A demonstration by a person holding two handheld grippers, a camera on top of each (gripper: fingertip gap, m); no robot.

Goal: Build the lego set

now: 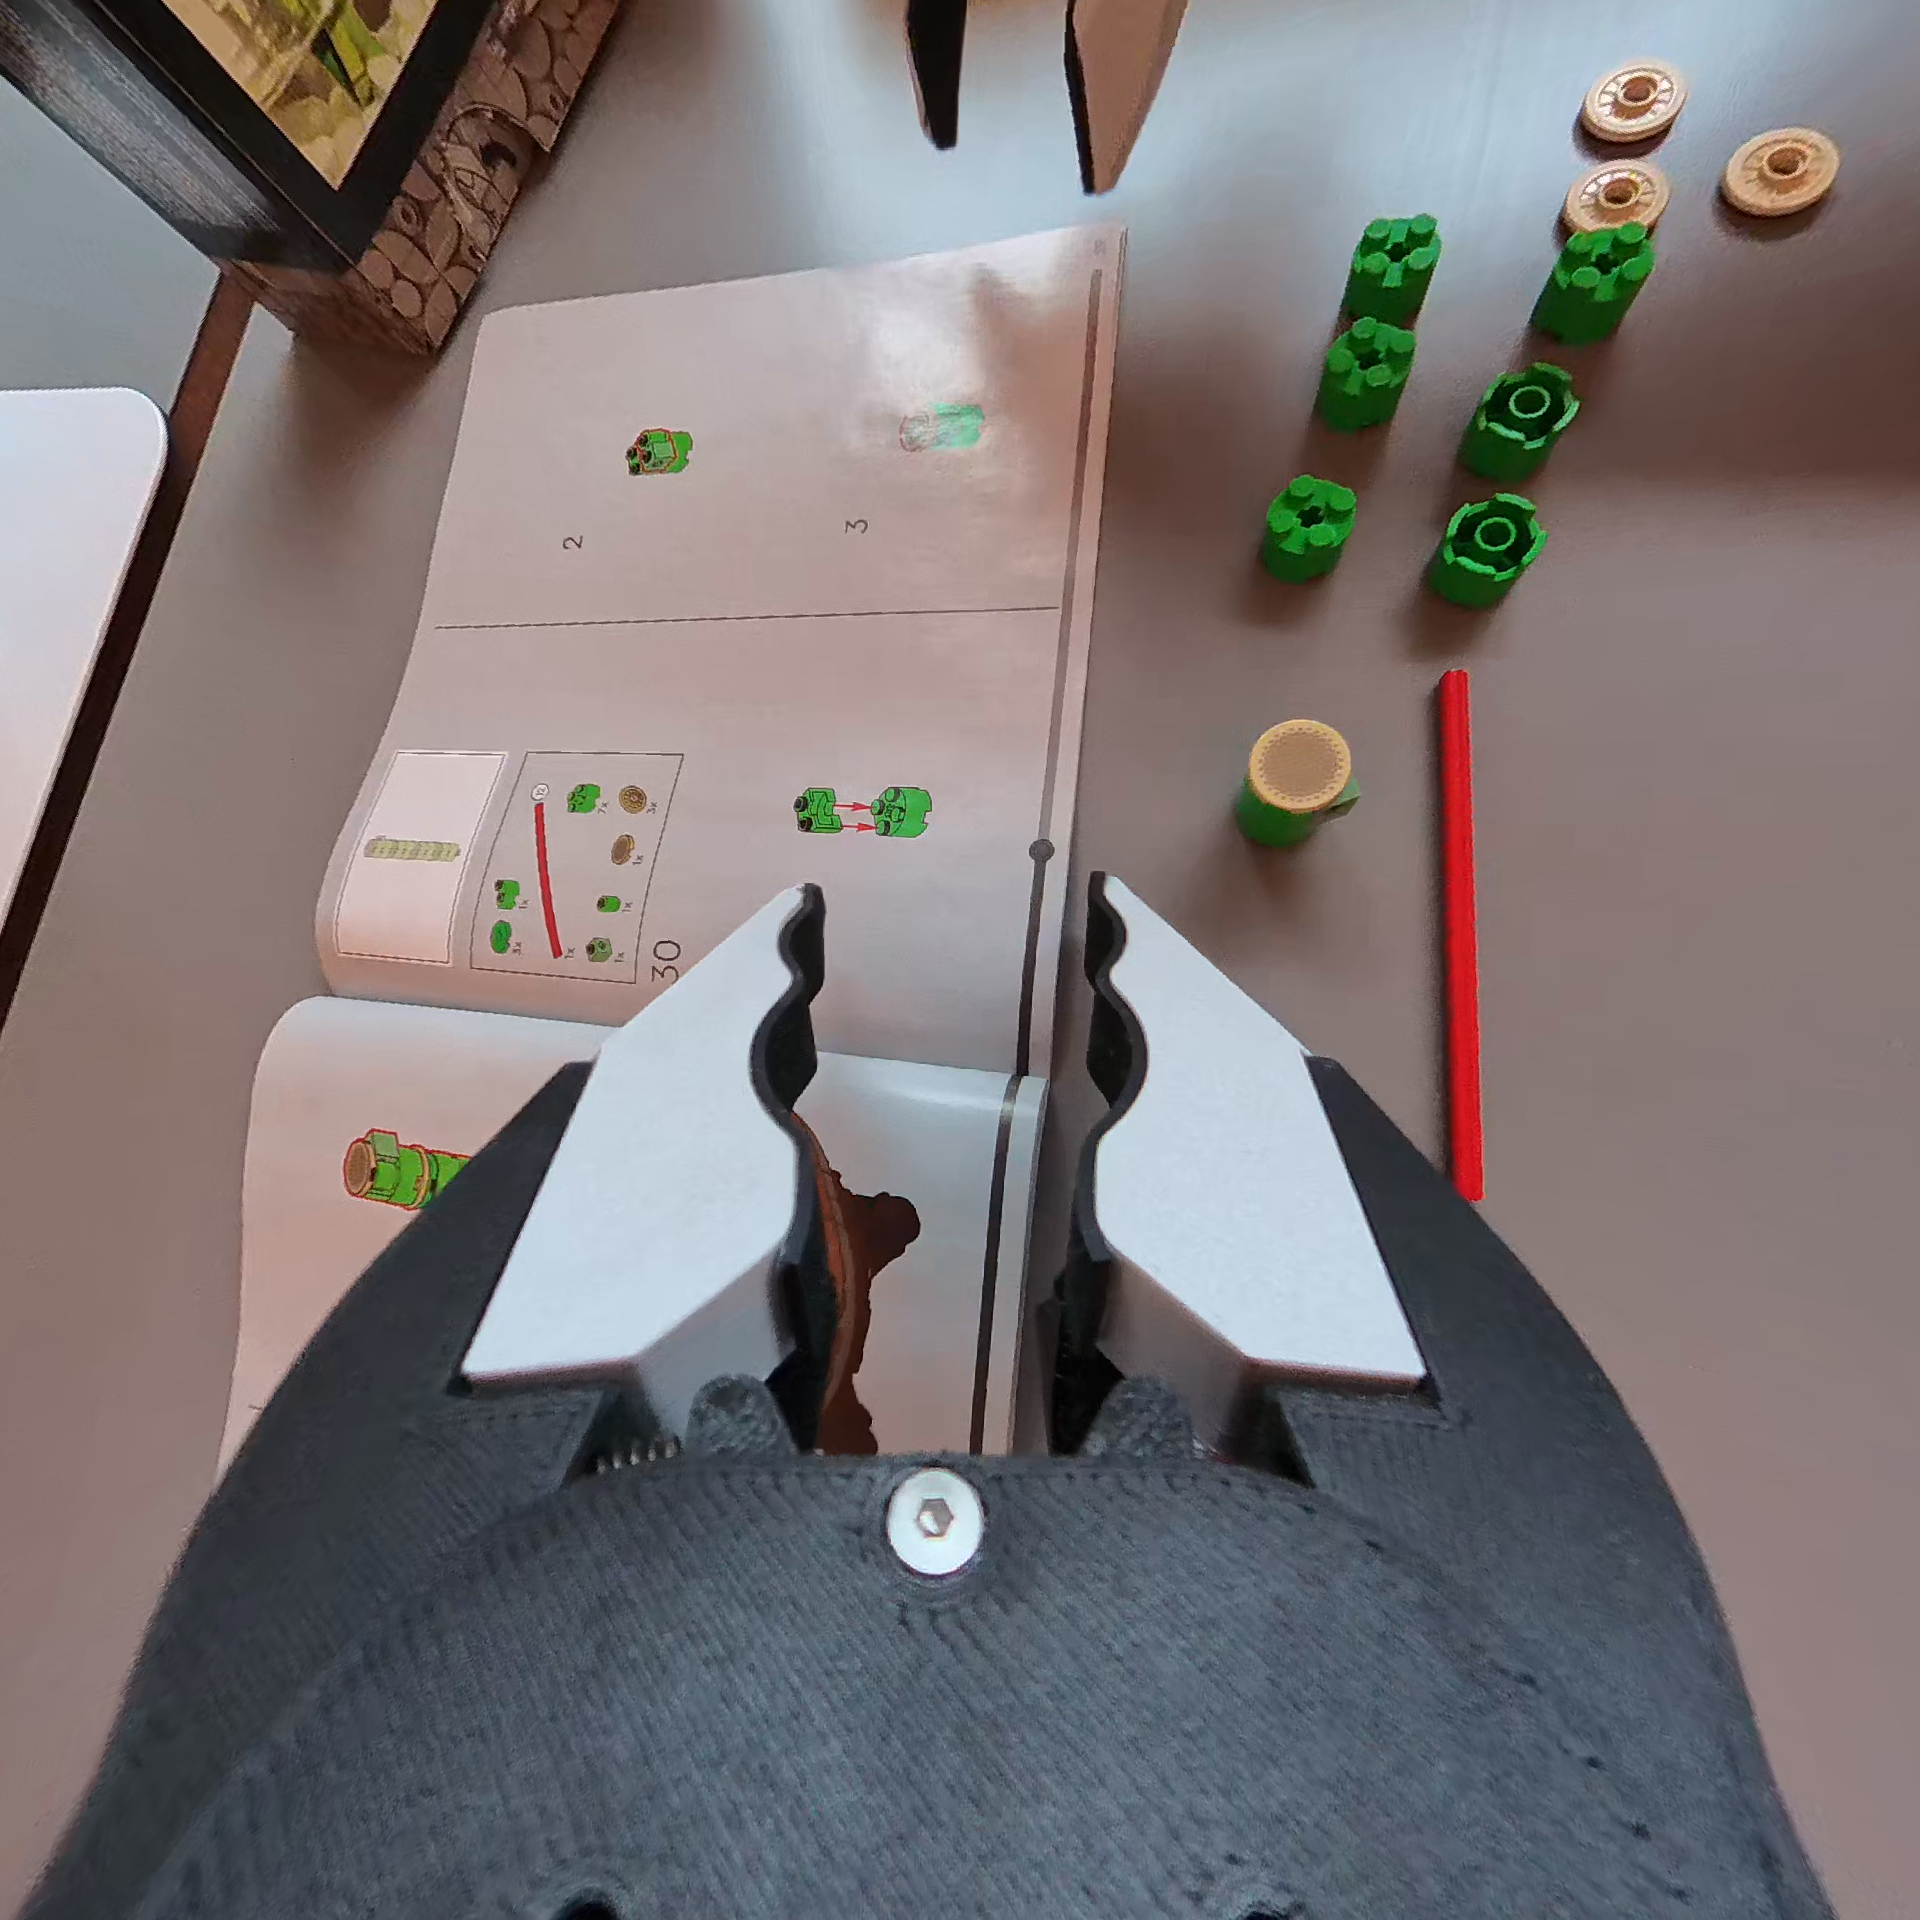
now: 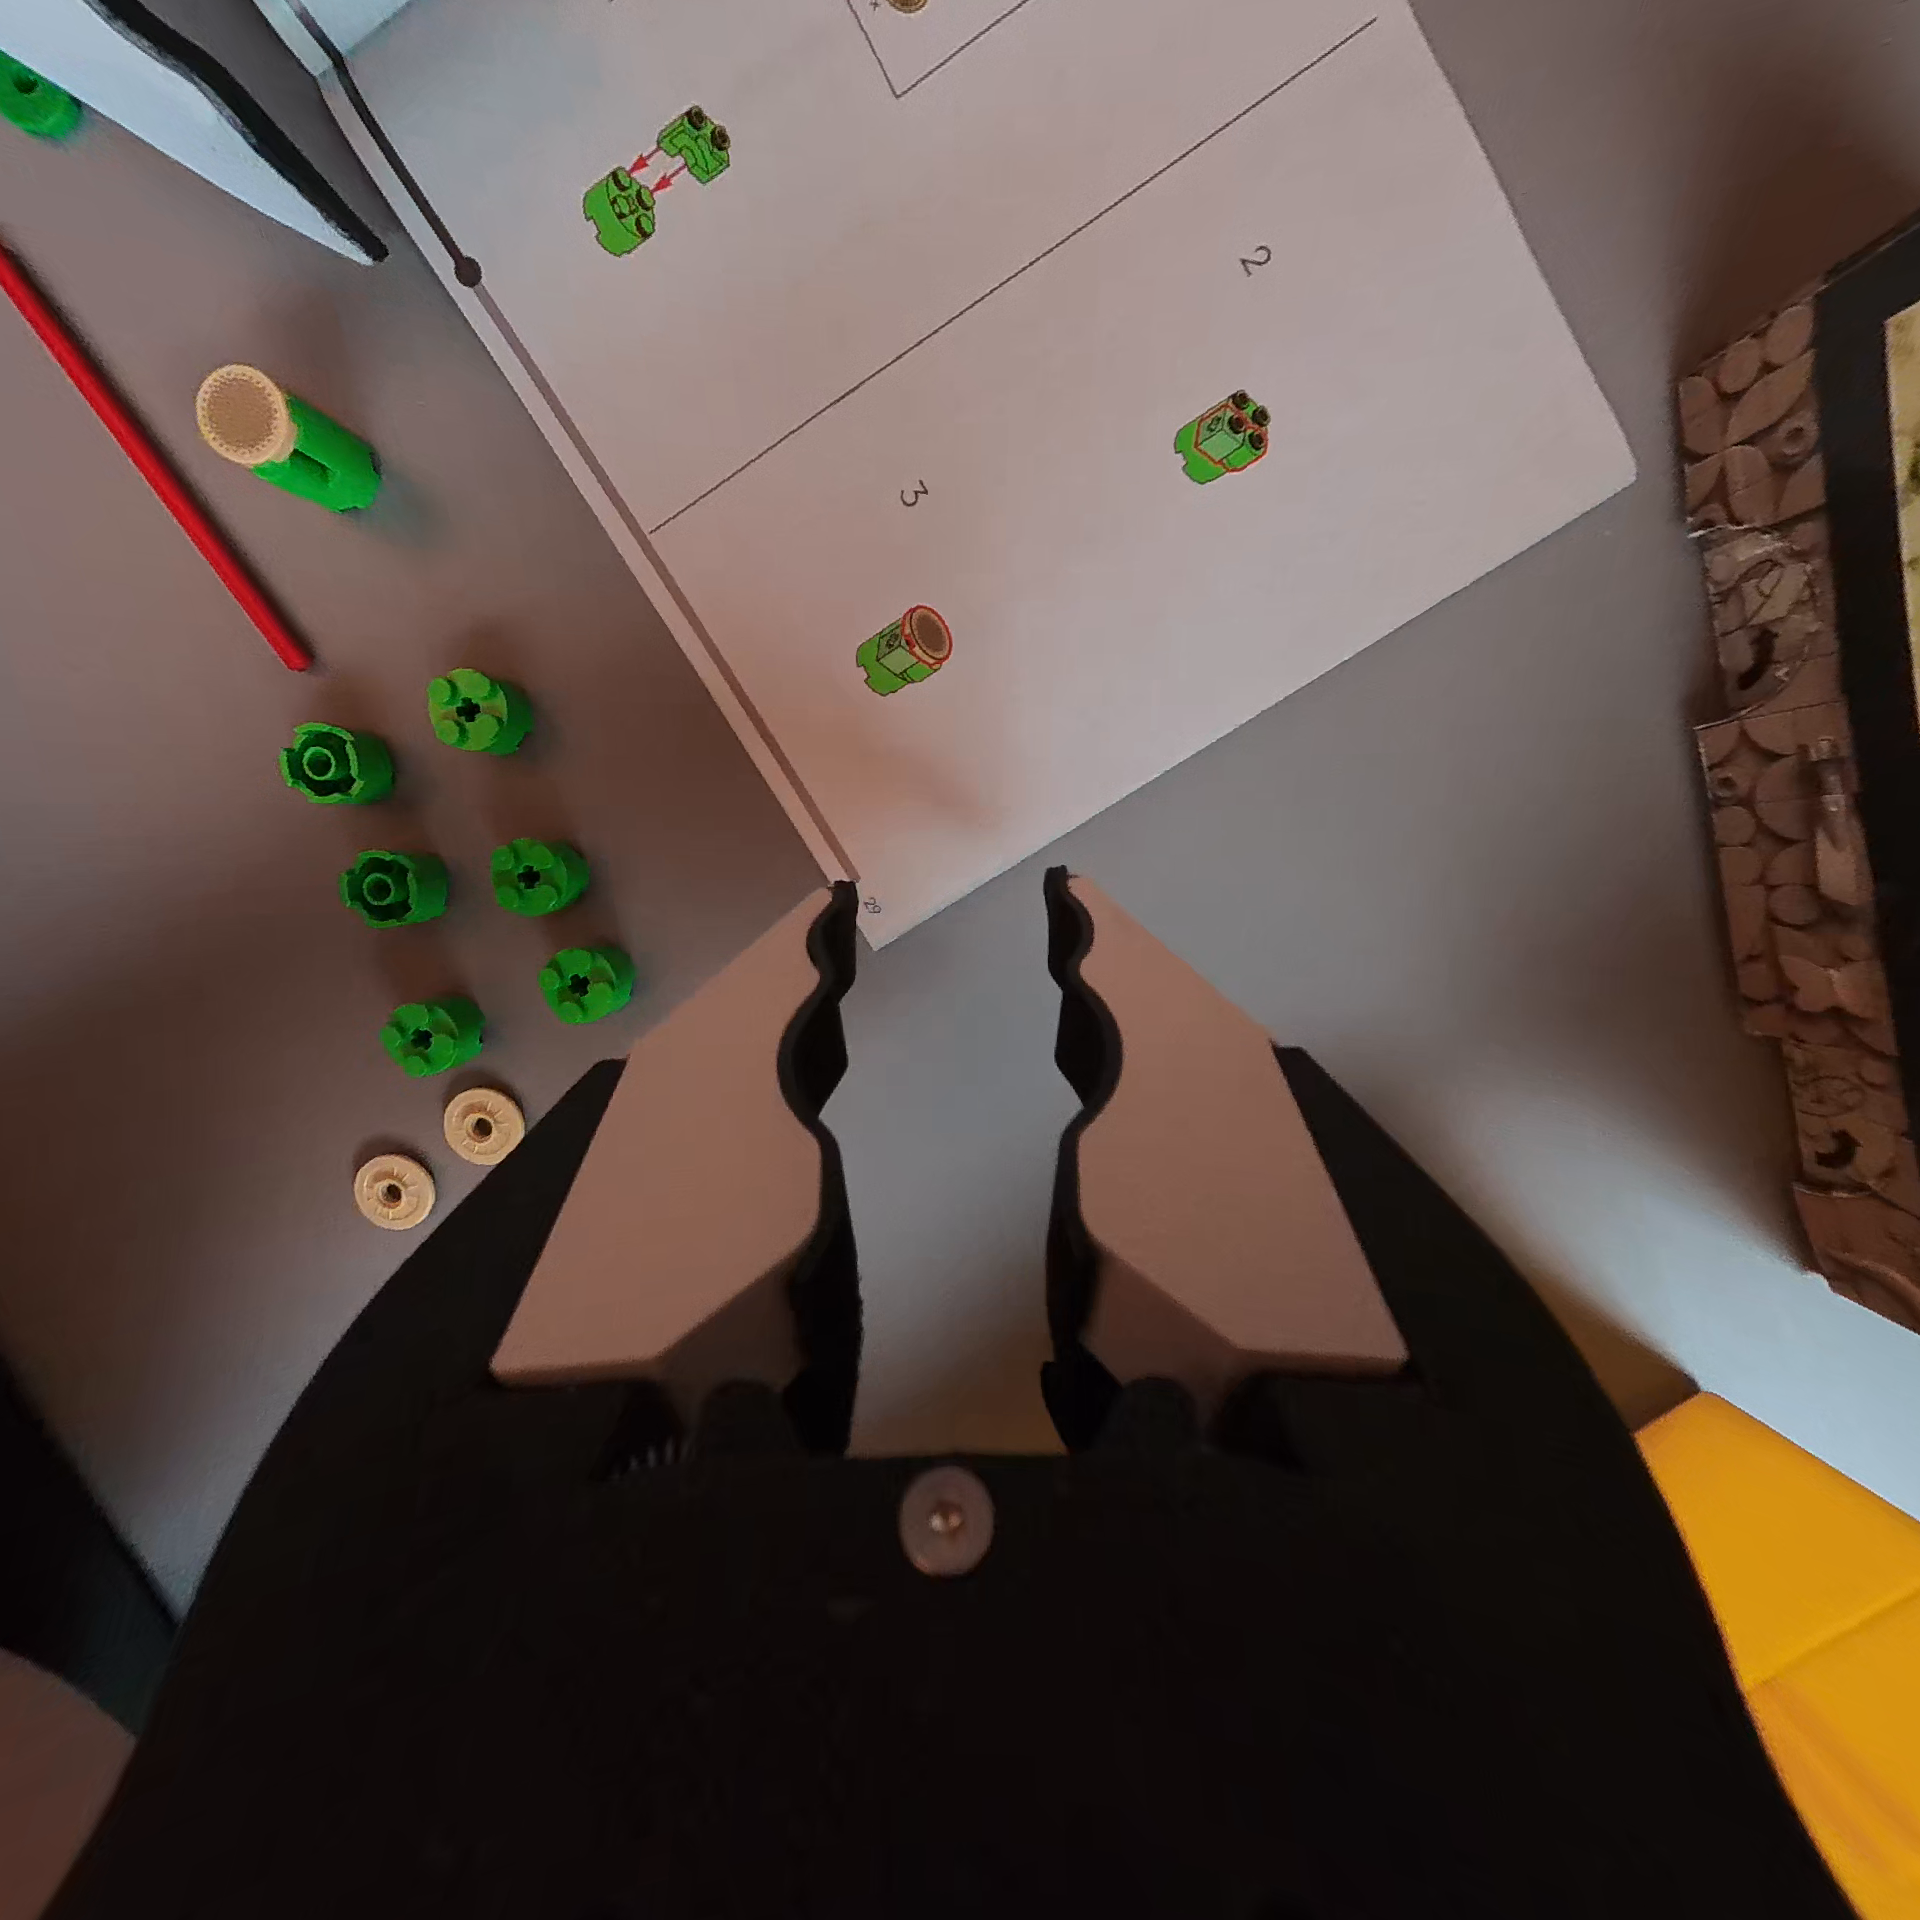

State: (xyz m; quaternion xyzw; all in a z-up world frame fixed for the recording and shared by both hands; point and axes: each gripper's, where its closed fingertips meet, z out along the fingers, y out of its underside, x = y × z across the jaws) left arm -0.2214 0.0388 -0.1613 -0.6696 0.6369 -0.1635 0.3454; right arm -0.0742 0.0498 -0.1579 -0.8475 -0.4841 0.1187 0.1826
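Note:
My left gripper (image 1: 951, 894) is open and empty above the open instruction booklet (image 1: 769, 582). To its right on the table lie several green round bricks (image 1: 1307, 526), a small green assembly with a tan round top (image 1: 1296, 781), a red rod (image 1: 1459, 935) and three tan discs (image 1: 1633, 99). My right gripper (image 2: 948, 883) is open and empty at the booklet's near corner (image 2: 1039, 520). In the right wrist view the green round bricks (image 2: 478, 711), the tan-topped assembly (image 2: 286, 436), the red rod (image 2: 156, 468) and tan discs (image 2: 483, 1124) lie to its left.
The patterned lego box (image 1: 343, 156) stands at the far left of the booklet and shows at the right edge in the right wrist view (image 2: 1797, 831). The other gripper's fingers (image 1: 1039, 83) show at the top. A yellow object (image 2: 1808, 1621) lies at the lower right. The left gripper's tips are roughly 15 cm from the right gripper's. The red rod (image 1: 1459, 935) is closer to my left gripper, around 6 cm from its tips; the right tips are 15 cm off. It turns up in the right wrist view (image 2: 124, 440) as well.

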